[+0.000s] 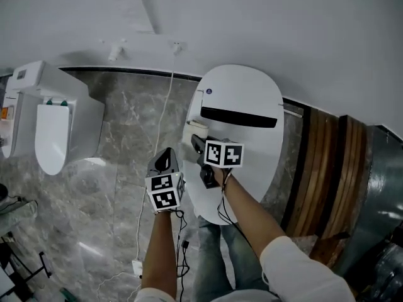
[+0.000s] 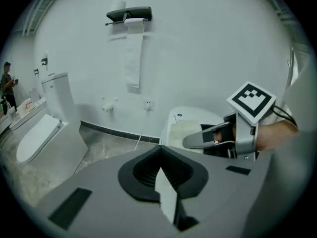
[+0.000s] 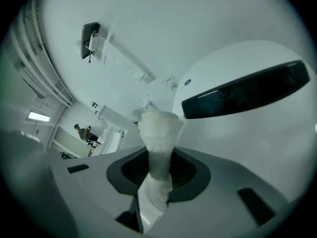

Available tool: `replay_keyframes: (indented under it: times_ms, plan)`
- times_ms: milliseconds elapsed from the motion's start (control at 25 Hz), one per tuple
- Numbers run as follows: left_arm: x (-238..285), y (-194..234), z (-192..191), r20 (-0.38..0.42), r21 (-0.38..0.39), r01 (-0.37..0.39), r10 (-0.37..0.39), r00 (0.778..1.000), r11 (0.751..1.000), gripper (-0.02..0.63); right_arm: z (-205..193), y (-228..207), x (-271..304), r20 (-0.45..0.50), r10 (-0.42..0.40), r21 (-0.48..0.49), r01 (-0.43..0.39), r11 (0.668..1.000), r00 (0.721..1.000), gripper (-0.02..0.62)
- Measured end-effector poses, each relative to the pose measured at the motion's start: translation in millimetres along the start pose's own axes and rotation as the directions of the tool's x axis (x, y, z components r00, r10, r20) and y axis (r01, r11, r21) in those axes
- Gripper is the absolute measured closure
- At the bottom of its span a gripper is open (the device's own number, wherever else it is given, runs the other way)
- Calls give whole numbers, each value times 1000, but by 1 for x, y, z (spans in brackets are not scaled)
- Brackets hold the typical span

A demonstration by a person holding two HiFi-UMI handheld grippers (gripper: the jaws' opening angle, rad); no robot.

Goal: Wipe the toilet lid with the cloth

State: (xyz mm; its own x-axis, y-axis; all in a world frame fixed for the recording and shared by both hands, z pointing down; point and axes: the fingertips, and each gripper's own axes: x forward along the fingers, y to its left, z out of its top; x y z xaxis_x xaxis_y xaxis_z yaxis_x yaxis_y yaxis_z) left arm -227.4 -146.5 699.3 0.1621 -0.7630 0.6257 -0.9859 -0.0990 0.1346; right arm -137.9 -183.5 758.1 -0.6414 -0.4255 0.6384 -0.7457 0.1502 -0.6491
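Right claw [image 1: 198,145] pinches the white fluffy cloth [image 3: 158,133], forearm stretched forward, angled down at the white oval toilet lid's [image 1: 245,93] left edge. Left claw [image 2: 166,190] is closed, empty, tilted down alongside.

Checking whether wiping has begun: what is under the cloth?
The closed white toilet lid, near its edge. The cloth covers the spot beneath it, so whether they touch cannot be seen.

Plain white wall [image 1: 283,24] meets a grey marble-patterned floor [image 1: 119,137] at a dark skirting strip [image 1: 126,72], with a second white toilet [image 1: 53,118] at the left, a paper holder [image 2: 130,15] mounted high on the wall, and brown wooden slats [image 1: 324,168] at the right.
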Motion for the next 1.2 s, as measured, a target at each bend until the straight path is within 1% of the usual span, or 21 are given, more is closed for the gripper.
replay_keyframes:
  times_ms: [80,120,200,320,440,560,640,760,880,960,1080,1120,1160,1200]
  plan:
    - [4,3,6,15,2,-8,8,1000,1000,592,2,1,16,-39,39,17,-38,999,998,505]
    - [6,2,6,12,1,-10,10,1000,1000,592,1,-3,22,-58,33,24,-32,999,998,505]
    - [14,-7,4,-2,5,-8,8,1000,1000,592,1,-19,24,-79,-5,16,6,1000,997,505]
    - [28,-36,3,-14,12,10,-9,1000,1000,592,9,-43,8,-64,-48,-13,48,999,997,503]
    - [43,-75,3,-29,10,49,-48,998,999,592,16,-74,-23,-34,-82,13,83,996,996,505]
    - [55,-124,-1,-53,6,114,-114,992,993,592,21,-119,-63,-10,-129,42,129,991,992,503]
    - [61,-157,-4,-68,25,159,-157,985,987,592,25,-152,-93,3,-173,45,173,984,985,505]
    - [68,-197,-9,-89,57,219,-213,973,974,592,30,-198,-137,26,-245,55,244,968,969,503]
    - [69,-220,-15,-105,77,256,-248,963,963,592,33,-238,-174,46,-327,76,323,943,944,503]
    - [67,-220,-18,-109,88,260,-250,962,962,592,33,-260,-193,53,-380,107,373,921,923,503]
    - [59,-193,-25,-113,84,221,-211,971,972,592,32,-275,-209,64,-435,169,420,892,898,503]
    - [54,-179,-27,-114,77,199,-190,975,977,592,33,-271,-209,76,-435,175,418,892,897,505]
    - [50,-163,-29,-112,68,176,-168,979,982,592,35,-260,-205,92,-421,167,402,900,903,505]
    - [45,-146,-29,-107,59,152,-145,984,987,592,36,-244,-197,105,-391,144,375,916,914,505]
